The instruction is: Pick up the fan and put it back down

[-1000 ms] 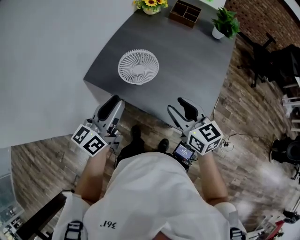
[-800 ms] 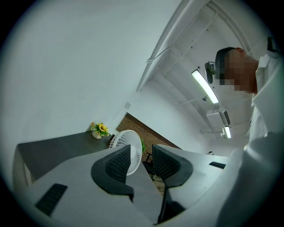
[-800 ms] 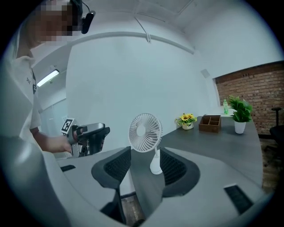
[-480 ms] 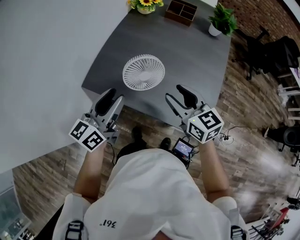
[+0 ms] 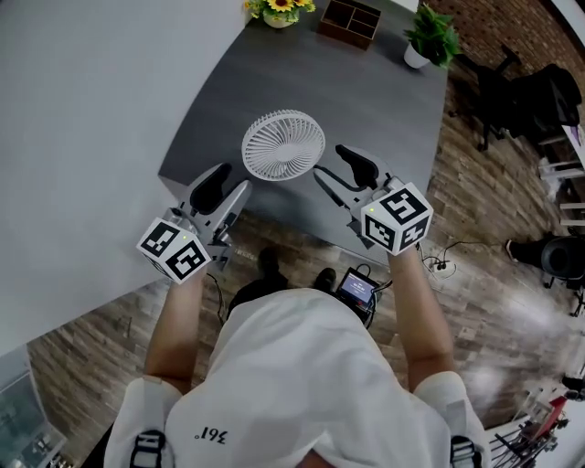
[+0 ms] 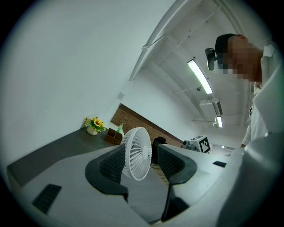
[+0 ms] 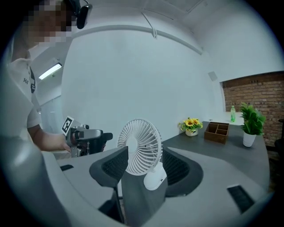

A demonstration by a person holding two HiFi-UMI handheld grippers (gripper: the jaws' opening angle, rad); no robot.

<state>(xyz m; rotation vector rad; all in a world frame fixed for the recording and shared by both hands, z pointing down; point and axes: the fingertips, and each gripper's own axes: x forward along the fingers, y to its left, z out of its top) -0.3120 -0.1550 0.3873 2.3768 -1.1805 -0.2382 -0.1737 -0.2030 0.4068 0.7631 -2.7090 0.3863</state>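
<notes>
A white desk fan [image 5: 283, 144] stands upright on the dark grey table [image 5: 366, 91], close to its near edge. My left gripper [image 5: 227, 188] hovers at that edge, just left of the fan, jaws opening and empty. My right gripper [image 5: 340, 172] is just right of the fan, also opening with nothing in it. In the left gripper view the fan [image 6: 136, 151] shows edge-on ahead, framed by the dark pads [image 6: 113, 166], not touched. The right gripper view has the fan [image 7: 140, 146] and its rounded base ahead of the jaws, with the left gripper [image 7: 86, 135] beyond.
At the table's far end stand a sunflower pot [image 5: 279, 11], a wooden organiser [image 5: 352, 20] and a potted plant [image 5: 425, 41]. Black office chairs [image 5: 521, 87] are on the right. A wall [image 5: 82, 110] runs along the left. Cables and a small device [image 5: 356, 291] lie on the wood floor.
Both grippers have come forward to the table's near edge, one on each side of the fan, and their jaws stand wider. The fan has not moved.
</notes>
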